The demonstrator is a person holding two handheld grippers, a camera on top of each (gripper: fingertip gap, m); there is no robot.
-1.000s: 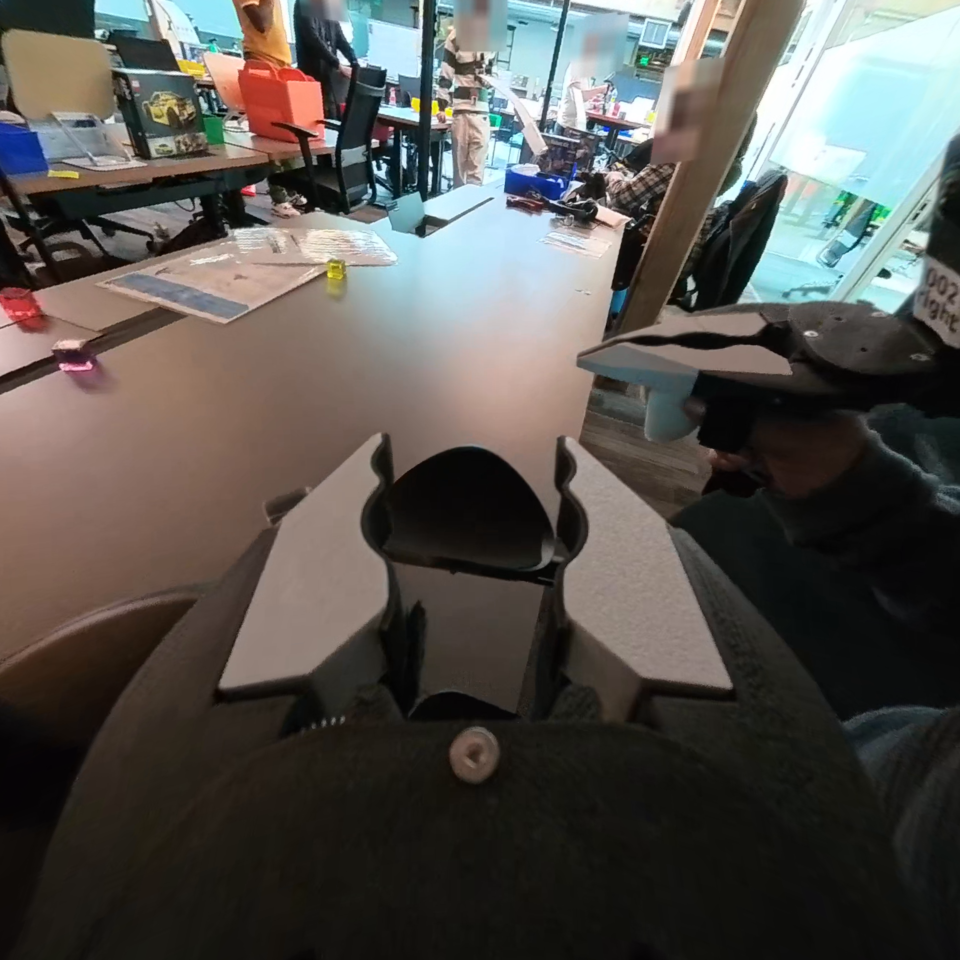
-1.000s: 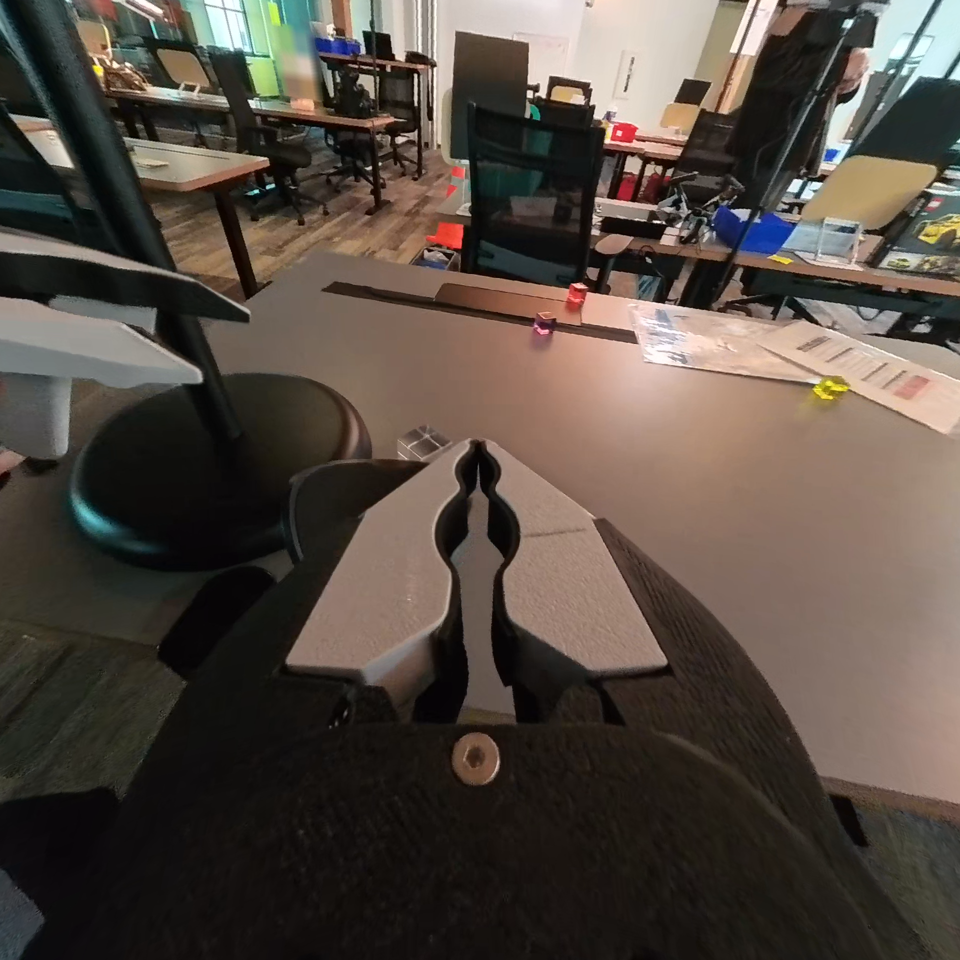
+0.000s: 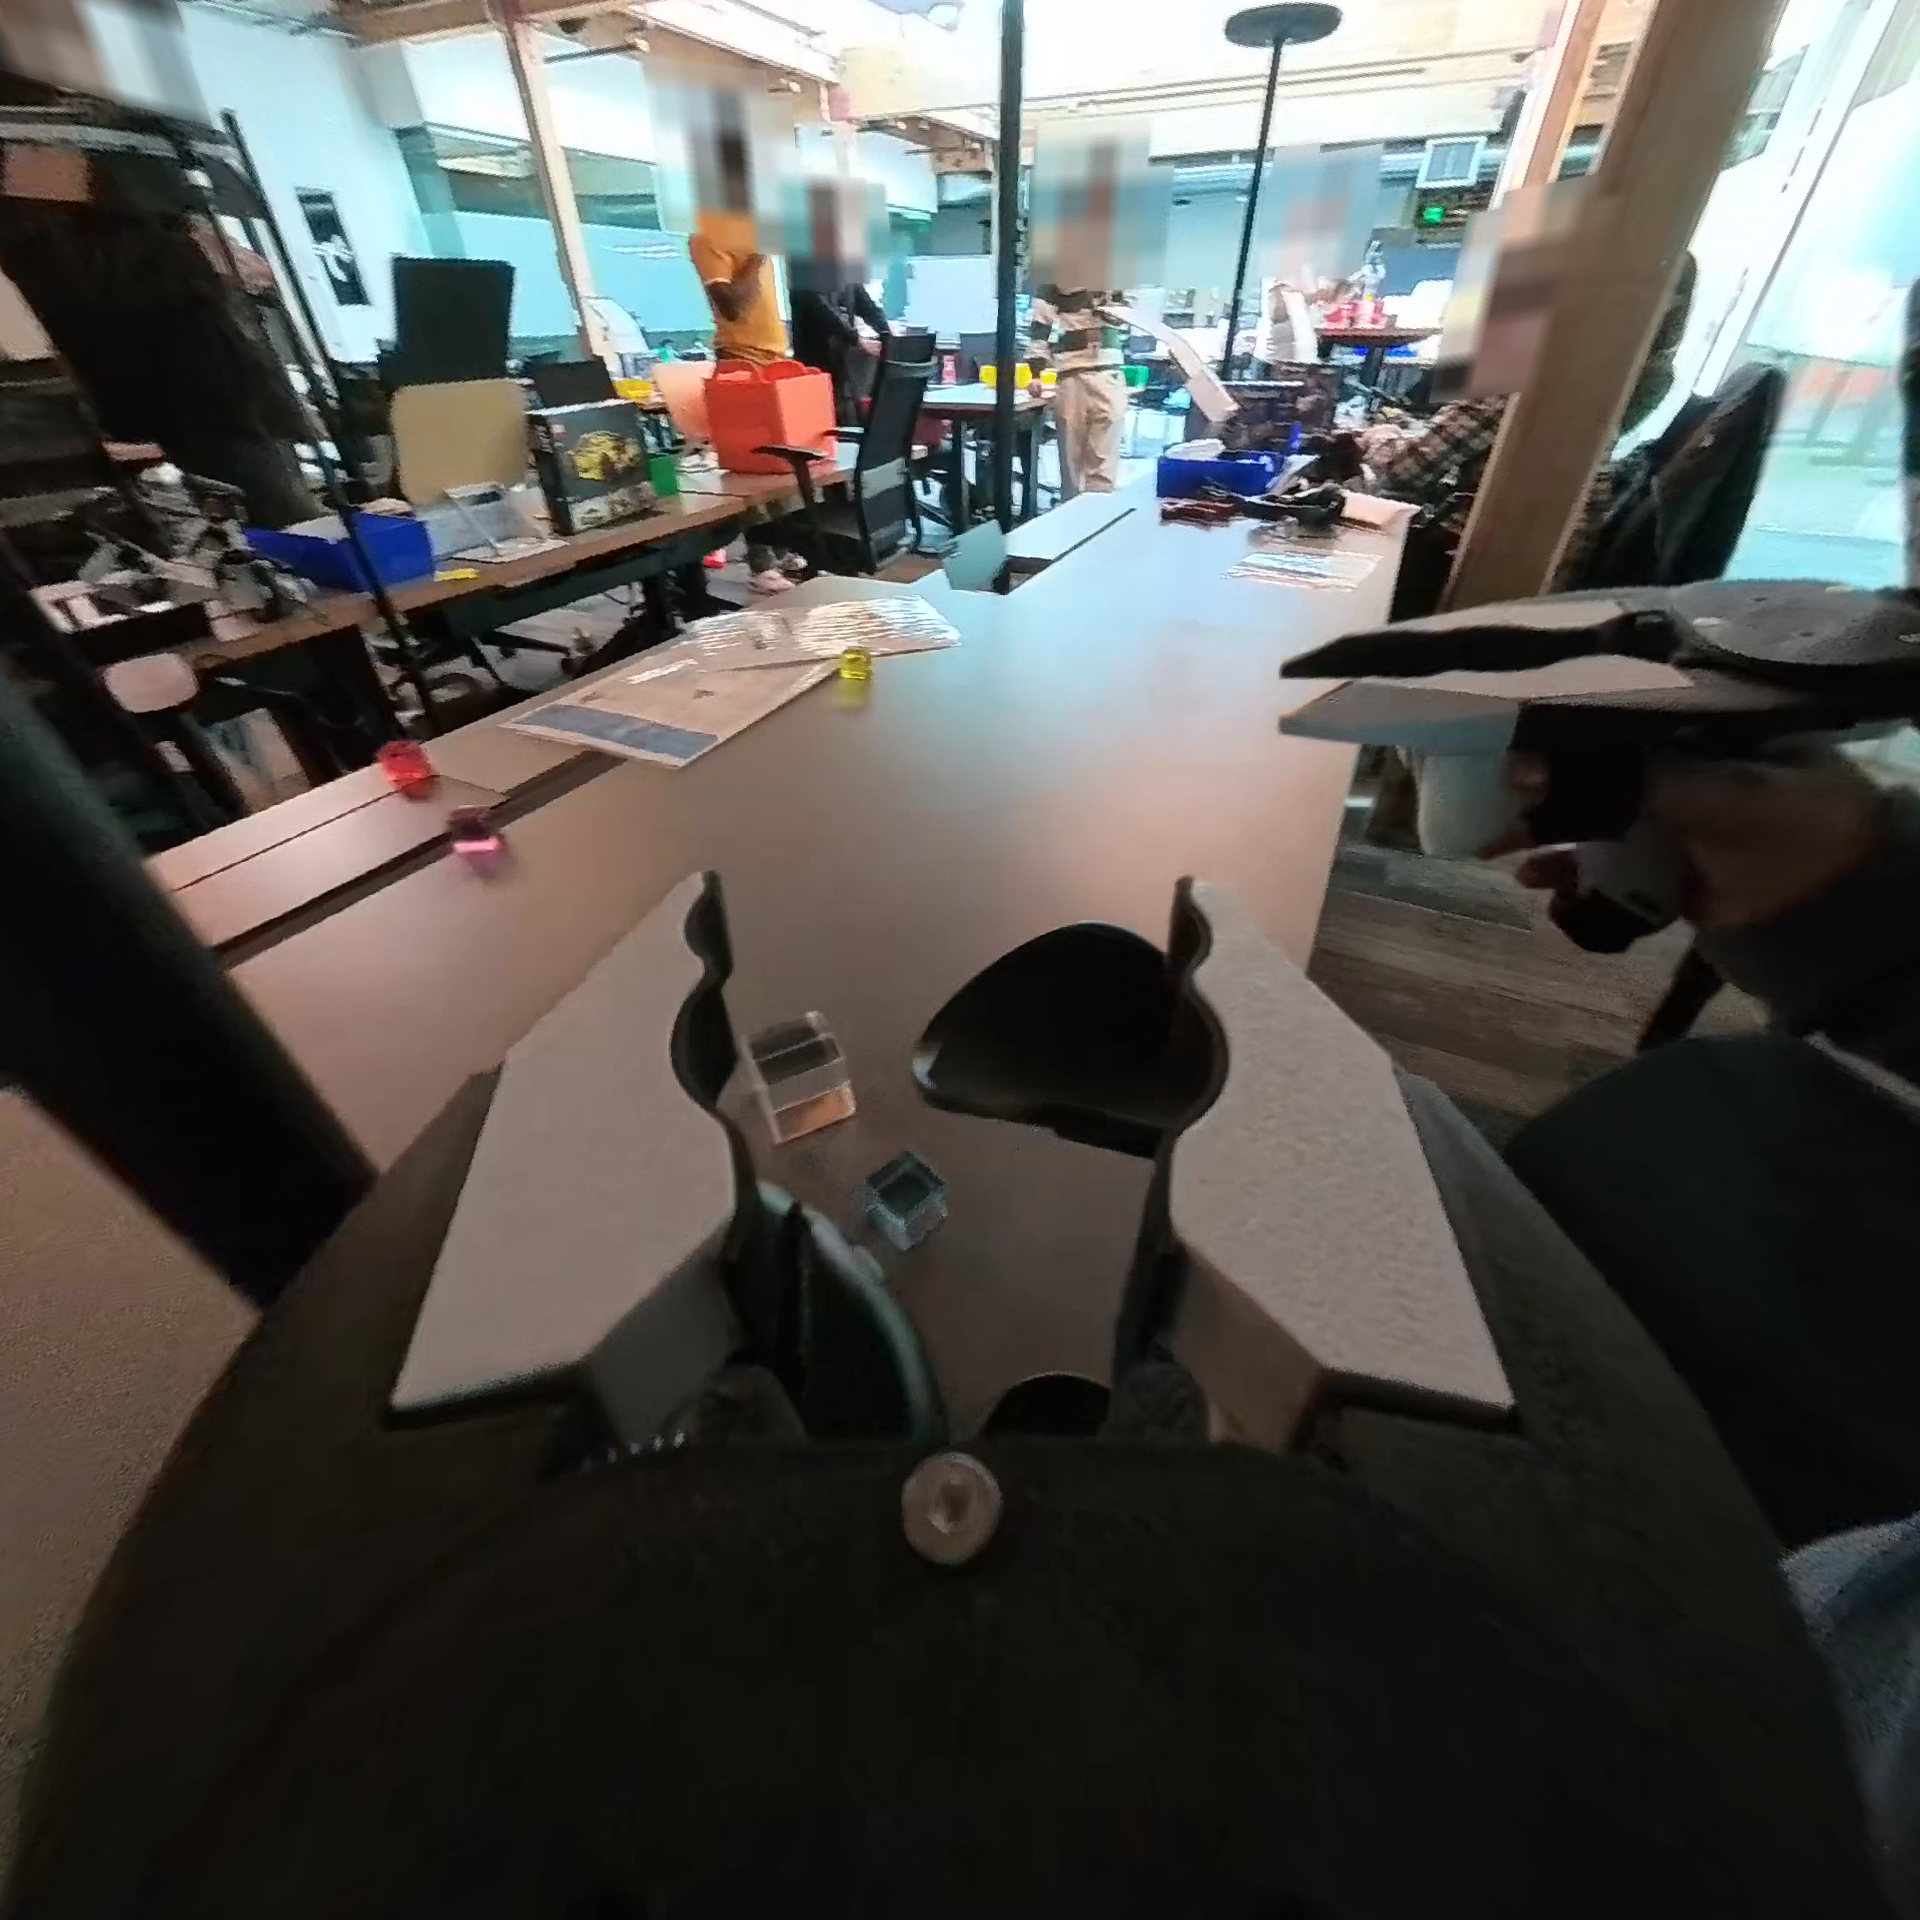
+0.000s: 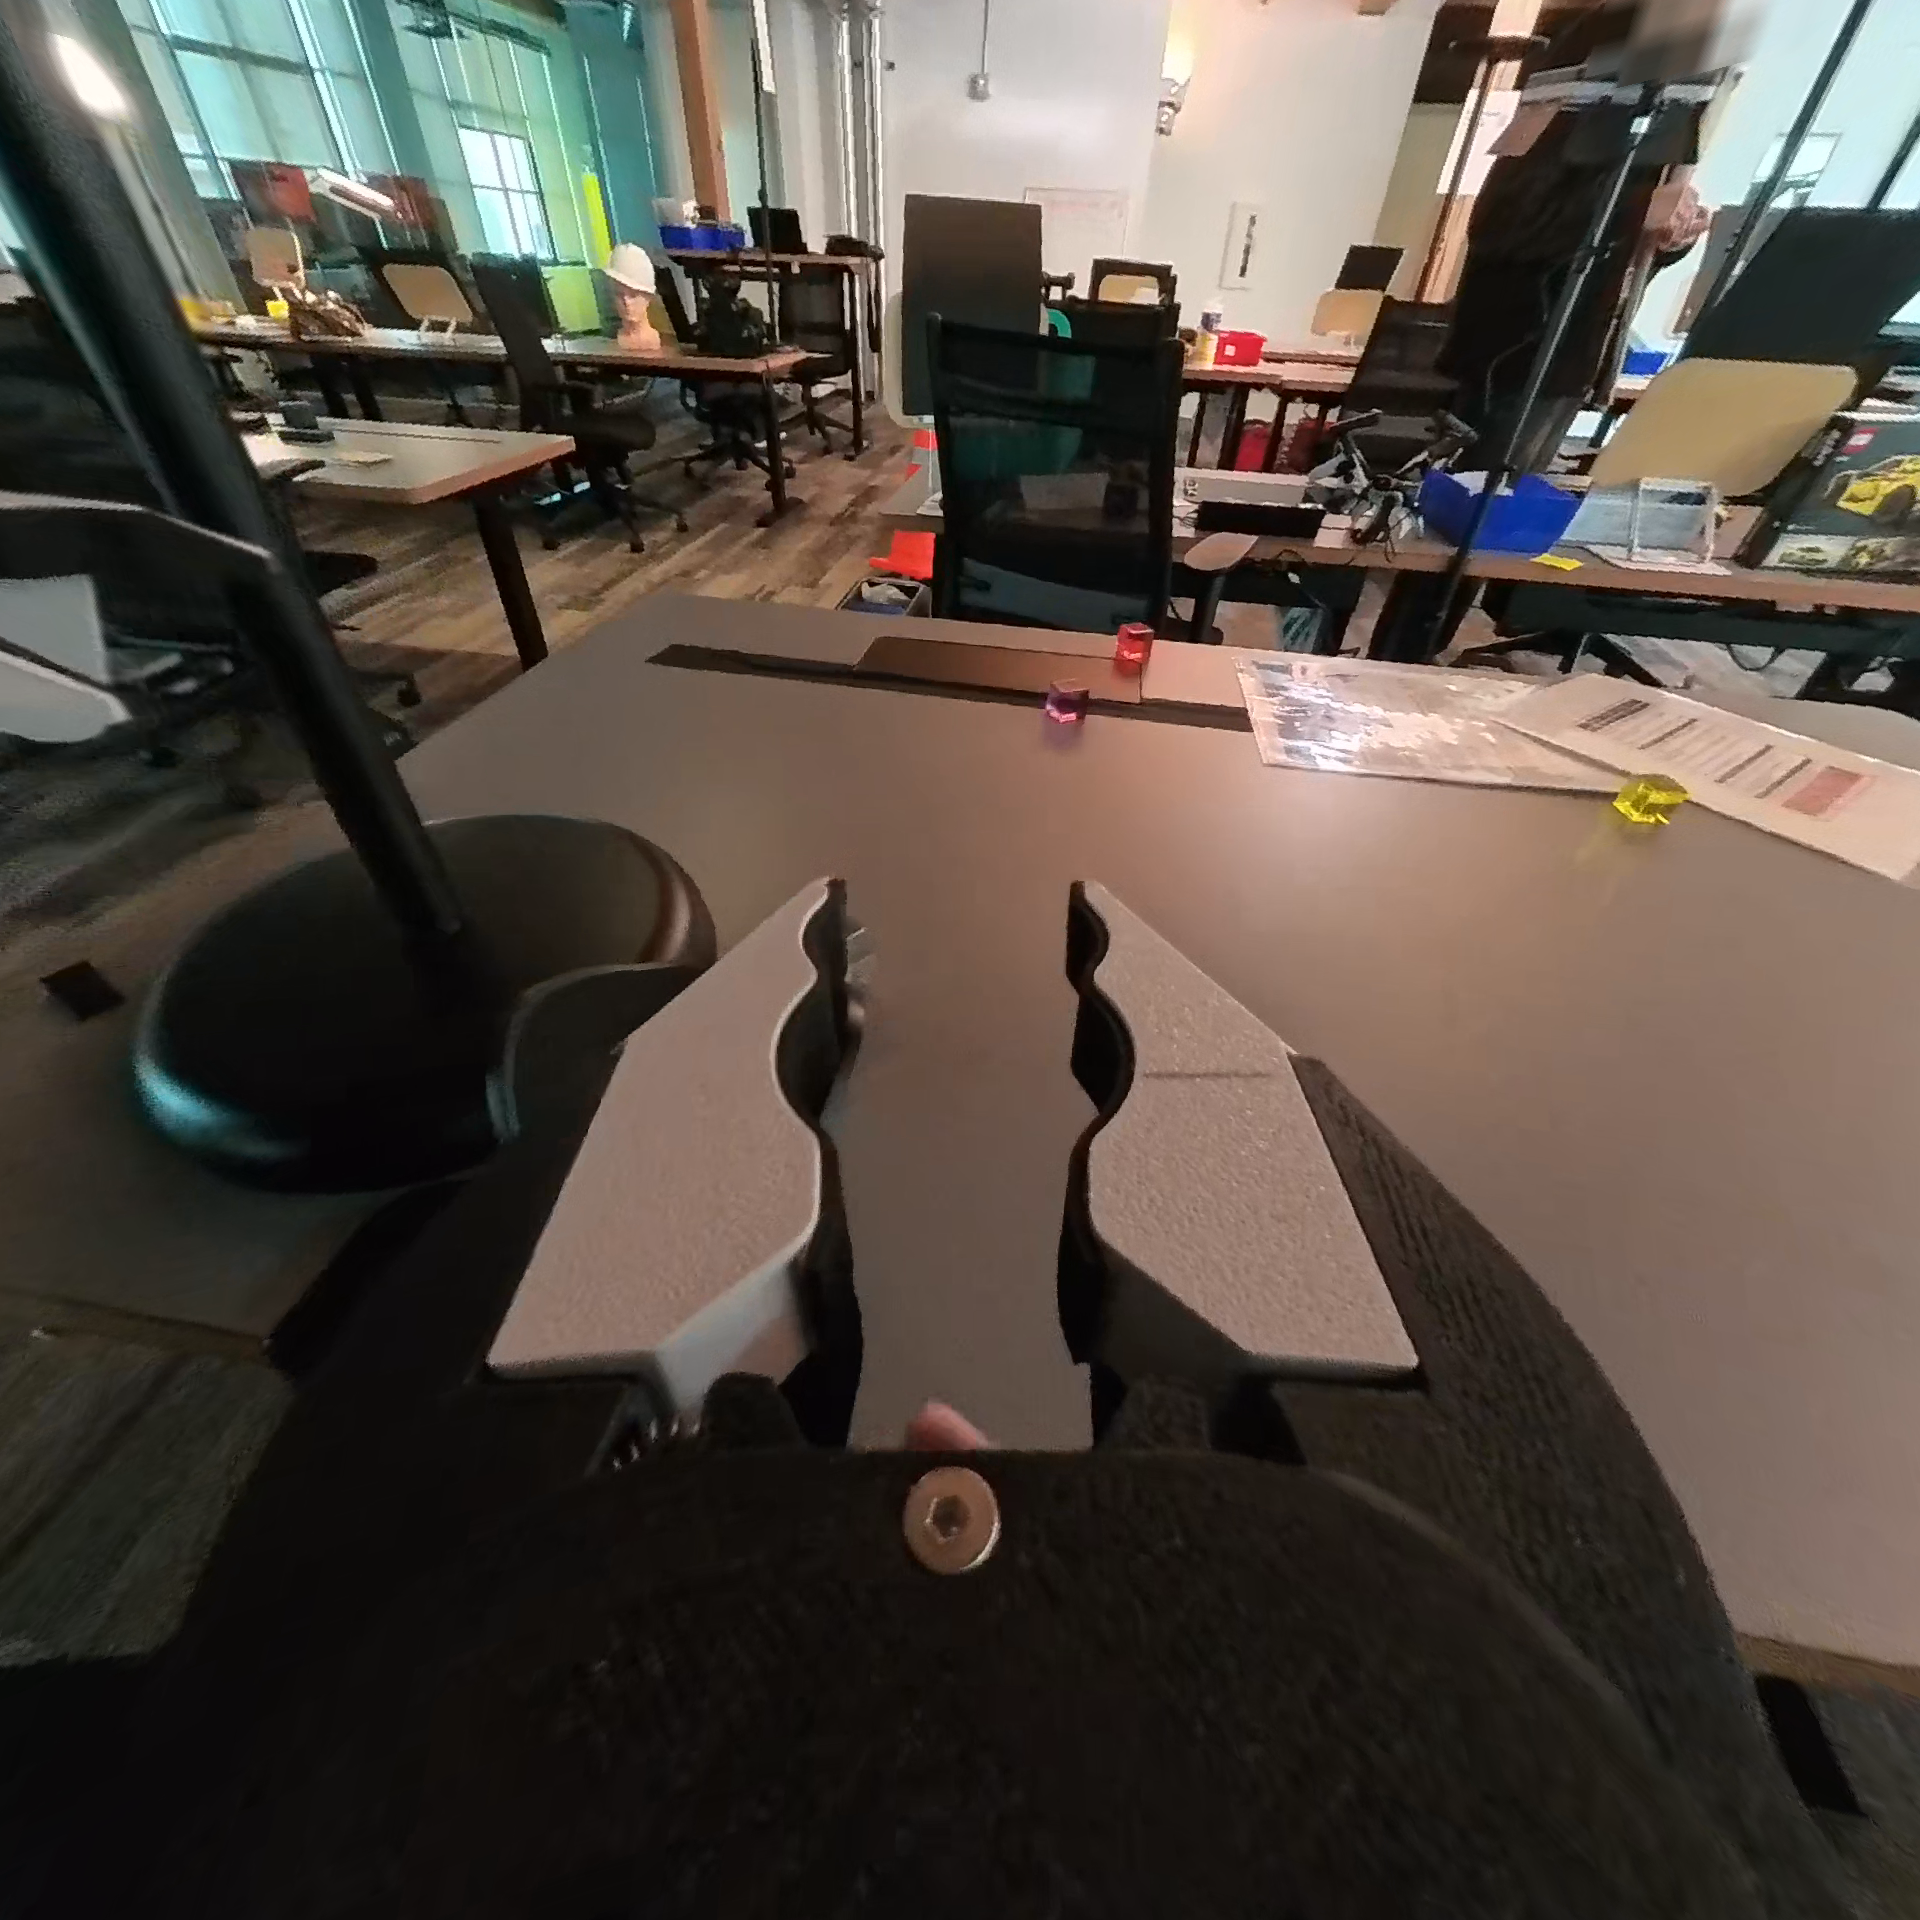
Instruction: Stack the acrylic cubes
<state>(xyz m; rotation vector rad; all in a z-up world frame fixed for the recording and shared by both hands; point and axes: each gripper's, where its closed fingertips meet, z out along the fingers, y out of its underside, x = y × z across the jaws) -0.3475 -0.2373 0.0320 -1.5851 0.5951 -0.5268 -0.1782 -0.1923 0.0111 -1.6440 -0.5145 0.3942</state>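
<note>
On the dark table (image 3: 1039, 790), the left gripper (image 3: 940, 914) hangs wide open and empty above two clear cubes (image 3: 800, 1075). At 3 o'clock, the right gripper (image 4: 951, 904) is half open, also empty; lower slowly and centre one cube between the fingers.

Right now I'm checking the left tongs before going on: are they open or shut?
Open. The left tongs stand wide apart above the table; two clear cubes lie loose between the fingers, touched by neither.
</note>
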